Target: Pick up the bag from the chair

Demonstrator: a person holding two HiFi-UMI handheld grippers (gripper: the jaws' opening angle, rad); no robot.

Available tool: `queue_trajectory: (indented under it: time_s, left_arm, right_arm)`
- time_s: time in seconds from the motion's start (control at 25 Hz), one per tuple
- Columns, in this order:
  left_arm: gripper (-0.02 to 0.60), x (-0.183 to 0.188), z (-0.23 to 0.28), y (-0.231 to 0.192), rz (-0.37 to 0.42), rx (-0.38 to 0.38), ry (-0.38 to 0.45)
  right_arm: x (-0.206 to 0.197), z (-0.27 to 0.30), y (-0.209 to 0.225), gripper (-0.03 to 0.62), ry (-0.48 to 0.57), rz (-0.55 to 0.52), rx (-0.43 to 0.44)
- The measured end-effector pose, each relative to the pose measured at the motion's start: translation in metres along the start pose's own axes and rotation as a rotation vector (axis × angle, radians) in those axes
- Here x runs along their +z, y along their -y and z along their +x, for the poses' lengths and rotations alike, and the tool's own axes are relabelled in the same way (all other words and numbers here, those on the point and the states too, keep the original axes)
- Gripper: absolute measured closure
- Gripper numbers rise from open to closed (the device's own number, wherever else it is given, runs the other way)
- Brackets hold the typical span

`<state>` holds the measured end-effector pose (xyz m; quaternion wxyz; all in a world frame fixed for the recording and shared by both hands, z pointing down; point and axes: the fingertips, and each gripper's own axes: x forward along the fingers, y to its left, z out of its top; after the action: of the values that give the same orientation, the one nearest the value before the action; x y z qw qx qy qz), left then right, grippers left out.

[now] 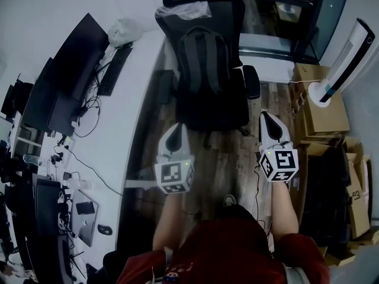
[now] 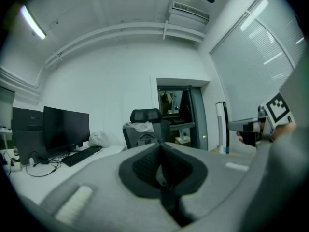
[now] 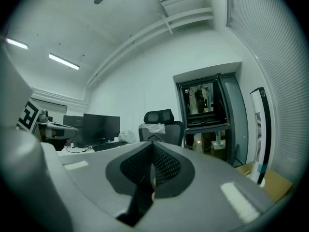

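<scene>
Left claw (image 2: 161, 149) is sitting clenched, pads pressed together, nothing between them. Right claw (image 3: 151, 159) is doing the same, clenched and empty. I'm holding both level, side by side, pointing at the black mesh office chair (image 1: 220, 112) and stopping short of it, touching nothing.

The task's thing, the dark padded fabric backpack (image 1: 204, 64), is standing upright on the seat and leaning on the backrest, top handle facing up.

Risks I'm flagging from here:
- Both claws are going in closed. If I'm not opening one before contact, I'm just poking the backpack and tipping it sideways or off the seat.
- The chair looks like the swivelling kind. Pushing on the backpack is probably turning or rolling the chair away rather than giving me a grip.
- A crumpled clear plastic bag (image 1: 183, 10) is hanging over the headrest. Grabbing that is picking the wrong bag.
- Lifting sideways is risking a strap catching on the black padded armrest (image 1: 251, 81) and dragging the chair along.
- Space is tight: the white tabletop (image 1: 137, 108) is running close on the left and brown cardboard boxes (image 1: 323, 111) are stacking up on the right, so a wide swing is knocking into one of them.
</scene>
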<state>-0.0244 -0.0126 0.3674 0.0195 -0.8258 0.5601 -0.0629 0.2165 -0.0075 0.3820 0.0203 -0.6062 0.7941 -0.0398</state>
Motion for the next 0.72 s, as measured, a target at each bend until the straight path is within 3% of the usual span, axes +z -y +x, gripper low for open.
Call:
queue_trajectory:
  time_s: [0.36, 0.72]
  left_arm:
    - [0.583, 0.005, 0.047, -0.016, 0.024, 0.006, -0.003]
    - [0.583, -0.010, 0.122, -0.070, 0.006, -0.032, 0.000]
  right_arm:
    - [0.007, 0.054, 0.019, 0.594, 0.011, -0.004, 0.011]
    - [-0.001, 0.140, 0.014, 0.594, 0.003, -0.030, -0.007]
